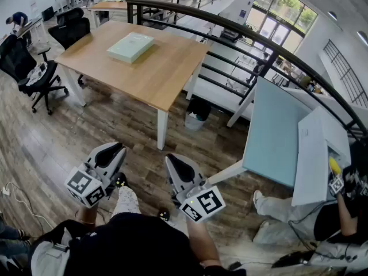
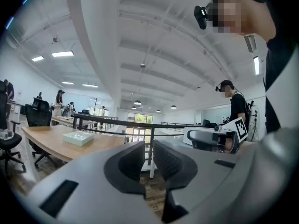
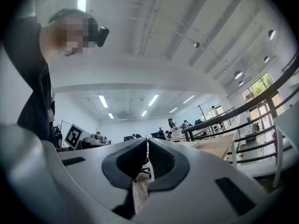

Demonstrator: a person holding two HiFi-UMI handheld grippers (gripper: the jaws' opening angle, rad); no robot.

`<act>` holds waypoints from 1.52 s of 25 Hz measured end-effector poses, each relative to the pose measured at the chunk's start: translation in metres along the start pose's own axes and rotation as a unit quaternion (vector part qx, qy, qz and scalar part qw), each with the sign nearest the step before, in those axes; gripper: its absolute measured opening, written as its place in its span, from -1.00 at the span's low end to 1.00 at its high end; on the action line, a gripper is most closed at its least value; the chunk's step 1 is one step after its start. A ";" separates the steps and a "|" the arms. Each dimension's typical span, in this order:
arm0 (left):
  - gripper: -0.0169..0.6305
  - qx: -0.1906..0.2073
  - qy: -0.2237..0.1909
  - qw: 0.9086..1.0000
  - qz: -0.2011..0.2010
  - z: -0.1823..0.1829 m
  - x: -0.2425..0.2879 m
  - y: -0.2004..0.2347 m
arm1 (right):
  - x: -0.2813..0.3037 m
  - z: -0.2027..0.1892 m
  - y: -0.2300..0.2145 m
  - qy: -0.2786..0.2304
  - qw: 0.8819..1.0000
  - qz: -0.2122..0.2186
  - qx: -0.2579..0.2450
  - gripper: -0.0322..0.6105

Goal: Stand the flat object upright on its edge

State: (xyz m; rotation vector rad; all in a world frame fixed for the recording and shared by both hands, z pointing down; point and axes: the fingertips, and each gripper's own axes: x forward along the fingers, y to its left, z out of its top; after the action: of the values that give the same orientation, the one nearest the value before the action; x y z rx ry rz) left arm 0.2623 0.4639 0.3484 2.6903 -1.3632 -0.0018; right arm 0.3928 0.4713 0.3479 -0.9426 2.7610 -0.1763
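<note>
Left gripper (image 1: 114,149) and right gripper (image 1: 173,164) are both clenched on nothing. I'm holding them low over the wood floor (image 1: 69,137), well apart from the worktop (image 1: 164,71). The pale-green flat object (image 1: 131,46) lies flat on the worktop, untouched.

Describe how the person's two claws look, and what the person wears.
The left claw and right claw have light grey moulded shells, with black ribbed pads lining the inner faces. Each carries a white cube printed with black square markers. The person wears a black top. No cables show.
</note>
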 end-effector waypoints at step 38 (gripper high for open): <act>-0.76 -0.008 0.015 1.000 0.008 -0.008 0.001 0.000 | 0.009 -0.023 0.014 0.044 0.998 0.034 0.020 -0.80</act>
State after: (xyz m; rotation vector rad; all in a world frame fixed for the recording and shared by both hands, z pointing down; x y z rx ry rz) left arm 0.2632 0.4635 0.3563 2.6553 -1.3714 0.0301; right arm 0.3722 0.4774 0.3661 -0.8482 2.8535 -0.2670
